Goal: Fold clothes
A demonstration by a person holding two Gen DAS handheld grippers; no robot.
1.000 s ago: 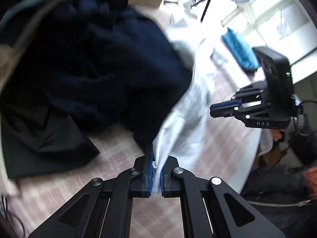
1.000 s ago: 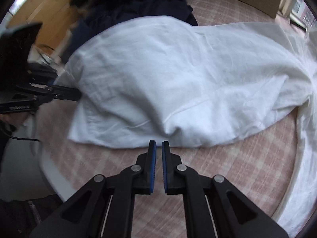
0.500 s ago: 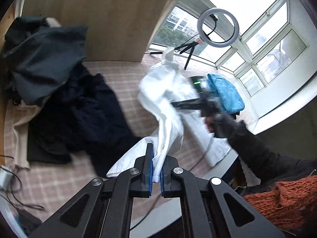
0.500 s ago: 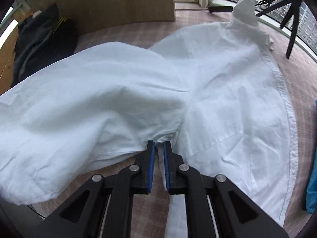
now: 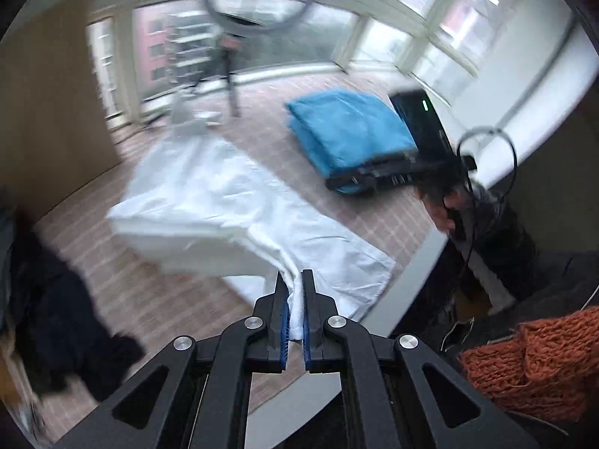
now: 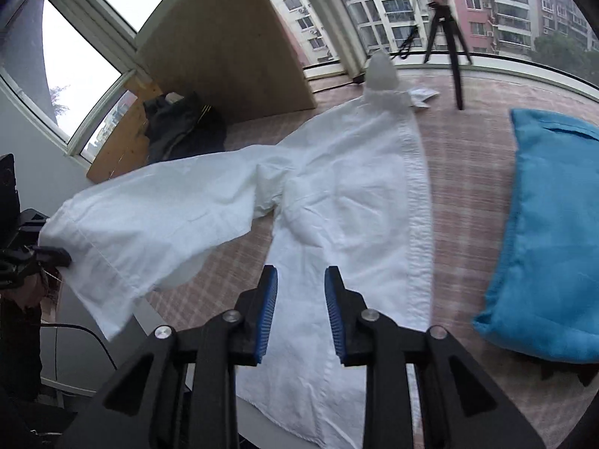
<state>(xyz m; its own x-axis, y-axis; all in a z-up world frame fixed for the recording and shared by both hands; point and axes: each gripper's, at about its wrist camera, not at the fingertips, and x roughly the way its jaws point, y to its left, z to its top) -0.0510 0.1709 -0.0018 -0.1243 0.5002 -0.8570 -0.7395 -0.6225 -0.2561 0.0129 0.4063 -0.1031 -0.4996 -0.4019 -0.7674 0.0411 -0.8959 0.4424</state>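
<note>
While left tongs [image 5: 294, 301] pinch white shirt [image 6: 337, 202], right tongs [image 6: 301, 301] wide above it.

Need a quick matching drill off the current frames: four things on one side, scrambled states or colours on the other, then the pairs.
Things:
1. left tool
2. right tool
3. folded cloth
4. dark clothes pile

States:
A. blue, lying beside the white shirt
B. open, nothing between its fingers
C. far end of the table, by the wooden board
D. shut on white fabric

Pairs: 1-D, 2-B, 3-A, 4-C
</note>
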